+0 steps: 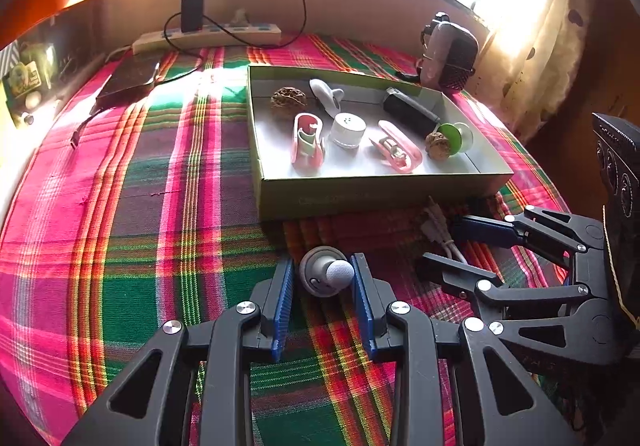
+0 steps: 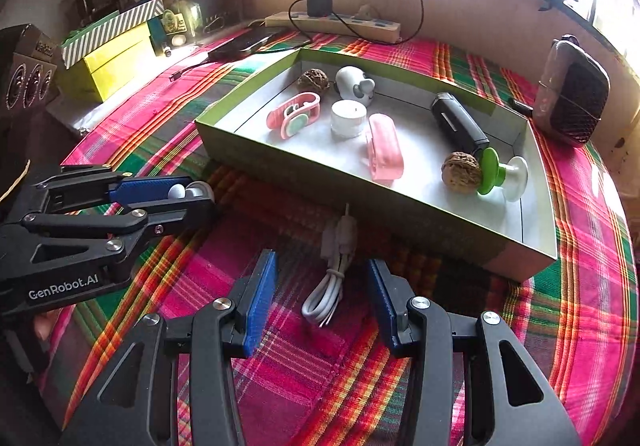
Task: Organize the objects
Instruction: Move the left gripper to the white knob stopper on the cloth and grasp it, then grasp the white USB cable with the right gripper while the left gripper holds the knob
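Left gripper (image 1: 323,278) low on the plaid cloth (image 1: 132,230), pinching a small grey-and-white earbud (image 1: 326,275) between its blue pads, just in front of the green box (image 1: 360,192). Right gripper (image 2: 322,294) spread wide, pads either side of a coiled white cable (image 2: 332,278) lying on the cloth beside the box wall.

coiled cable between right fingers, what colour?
White. The coiled cable shows best in the right wrist view, lying on the plaid cloth.
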